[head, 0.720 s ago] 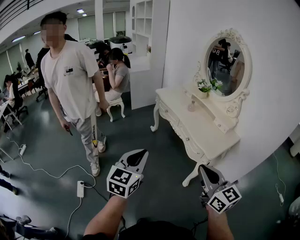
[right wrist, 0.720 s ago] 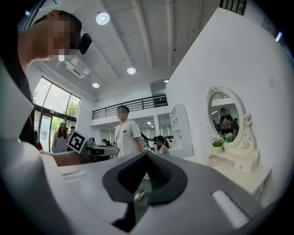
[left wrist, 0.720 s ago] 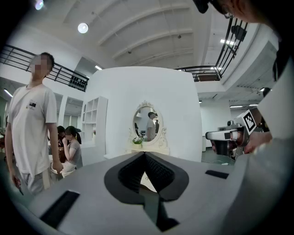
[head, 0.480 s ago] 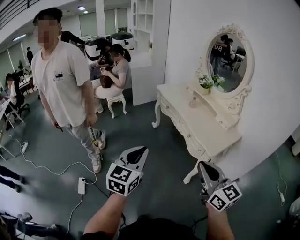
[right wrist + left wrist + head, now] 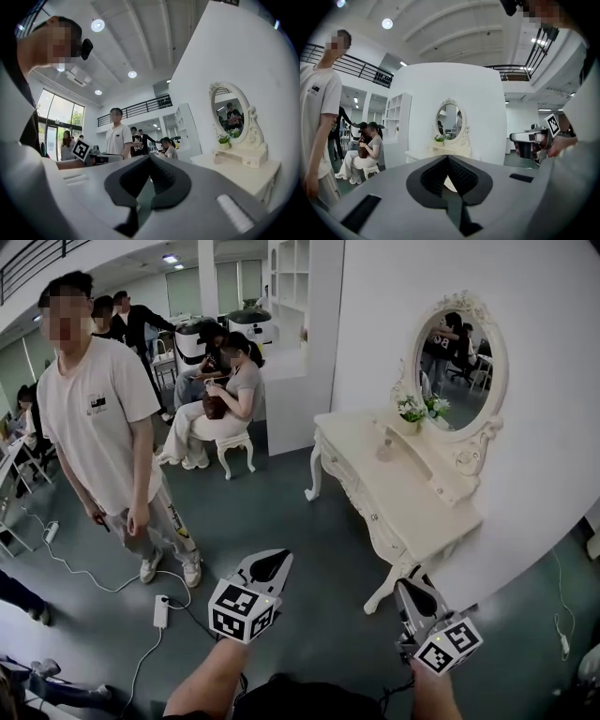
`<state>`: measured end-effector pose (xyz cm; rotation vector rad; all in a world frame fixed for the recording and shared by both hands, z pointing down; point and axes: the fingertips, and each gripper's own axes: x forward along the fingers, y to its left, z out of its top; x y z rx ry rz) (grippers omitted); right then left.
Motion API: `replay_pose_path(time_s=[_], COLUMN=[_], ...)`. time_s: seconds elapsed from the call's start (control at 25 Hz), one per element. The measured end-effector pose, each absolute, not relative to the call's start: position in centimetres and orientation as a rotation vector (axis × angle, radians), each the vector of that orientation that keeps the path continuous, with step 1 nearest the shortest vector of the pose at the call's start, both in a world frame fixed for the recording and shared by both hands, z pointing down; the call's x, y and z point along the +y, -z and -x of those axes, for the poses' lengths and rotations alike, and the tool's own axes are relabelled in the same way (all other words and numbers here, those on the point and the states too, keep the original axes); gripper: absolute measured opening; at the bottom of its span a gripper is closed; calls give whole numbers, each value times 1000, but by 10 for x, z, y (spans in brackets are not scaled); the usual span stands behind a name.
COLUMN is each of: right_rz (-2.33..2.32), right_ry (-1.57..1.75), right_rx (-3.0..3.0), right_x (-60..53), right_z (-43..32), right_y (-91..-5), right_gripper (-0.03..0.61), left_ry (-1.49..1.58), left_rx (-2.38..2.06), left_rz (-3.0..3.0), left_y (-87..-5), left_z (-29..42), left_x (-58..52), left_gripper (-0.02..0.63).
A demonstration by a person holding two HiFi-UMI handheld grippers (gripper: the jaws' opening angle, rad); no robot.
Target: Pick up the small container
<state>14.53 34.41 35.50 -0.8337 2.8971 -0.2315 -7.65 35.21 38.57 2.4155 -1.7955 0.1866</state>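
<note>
**Both tools shut, container waits on the worktop**

The left tool (image 5: pixel 274 564) and the right tool (image 5: pixel 412 592) sit low in the head view, side by side and apart, each at the end of a forearm above the grey floor (image 5: pixel 309 521). In each tool's own view the dark ribbed pads (image 5: pixel 461 174) meet at their tips. Both tools are therefore fully narrow, closed, and neither grips anything. The left tool dips a little and the right tool lies level.

The small container (image 5: pixel 383 451) stands on the white worktop (image 5: pixel 412 512), a carved dressing table set against the white wall (image 5: pixel 534 474). It is toward the back of the top, near the flowers (image 5: pixel 413 410) and below the oval mirror (image 5: pixel 457 360). It looks clear but is too small to tell more. It is well apart from both tools. The right tool is the nearer one, close to the worktop's front leg (image 5: pixel 384 589) in the head view.

On the left a standing person (image 5: pixel 98 418) in a pale T-shirt is on the floor. Further back a seated person (image 5: pixel 234 390) is on a white stool (image 5: pixel 232 444). A power strip (image 5: pixel 160 611) with a white cable lies on the floor, left of the left tool.

In the left tool's view the mirror and worktop lie straight ahead beyond the pads, and the right tool shows at the right edge
</note>
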Motion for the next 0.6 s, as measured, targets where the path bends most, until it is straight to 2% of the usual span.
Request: replay_pose_path(time_s=[0.6], right_rz=[866], right_ry=[302], right_rx=[2870], right_x=[349], right_z=[-213], right_y=[-368], right_gripper=[11], left_ry=[-205], left_rx=[-1752], left_rz=[-2466], left_y=[-381], left_z=[3], left_x=[345], left_gripper=[5])
